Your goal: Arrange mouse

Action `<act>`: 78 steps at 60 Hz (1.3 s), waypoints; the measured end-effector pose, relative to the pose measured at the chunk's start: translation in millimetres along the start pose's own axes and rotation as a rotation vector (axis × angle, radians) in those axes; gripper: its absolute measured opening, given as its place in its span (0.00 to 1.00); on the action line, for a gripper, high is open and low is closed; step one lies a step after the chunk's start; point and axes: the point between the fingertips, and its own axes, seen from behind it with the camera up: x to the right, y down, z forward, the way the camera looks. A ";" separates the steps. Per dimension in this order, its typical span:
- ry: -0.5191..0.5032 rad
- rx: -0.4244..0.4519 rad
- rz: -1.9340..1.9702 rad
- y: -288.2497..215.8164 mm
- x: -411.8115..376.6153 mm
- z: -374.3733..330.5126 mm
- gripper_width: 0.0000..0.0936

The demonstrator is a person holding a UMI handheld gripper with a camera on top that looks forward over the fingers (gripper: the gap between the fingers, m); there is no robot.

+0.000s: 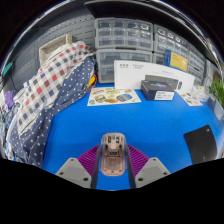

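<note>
Mouse between gripper jaws

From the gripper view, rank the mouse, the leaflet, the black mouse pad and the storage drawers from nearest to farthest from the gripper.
1. Mouse: between the fingers of the gripper.
2. Black mouse pad: on the blue table, off to the right of the fingers.
3. Leaflet: ahead, across the blue surface.
4. Storage drawers: at the back, behind the white box.
</note>
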 end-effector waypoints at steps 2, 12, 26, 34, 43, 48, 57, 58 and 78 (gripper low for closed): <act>-0.002 0.000 -0.003 0.3 0.4 0.0 0.45; -0.040 -0.014 -0.034 0.9 0.2 1.1 0.34; -0.124 0.016 -0.112 -39.9 13.7 -29.2 0.35; -0.143 0.171 -0.145 -118.1 61.9 -86.7 0.35; -0.126 0.298 -0.135 -186.2 150.3 -150.9 0.35; -0.098 0.328 -0.146 -203.1 205.2 -175.8 0.35; -0.059 0.292 -0.101 -182.1 291.5 -172.7 0.35; -0.058 0.275 -0.092 -174.5 298.8 -168.0 0.35; -0.028 -0.069 -0.044 6.1 363.7 -77.4 0.35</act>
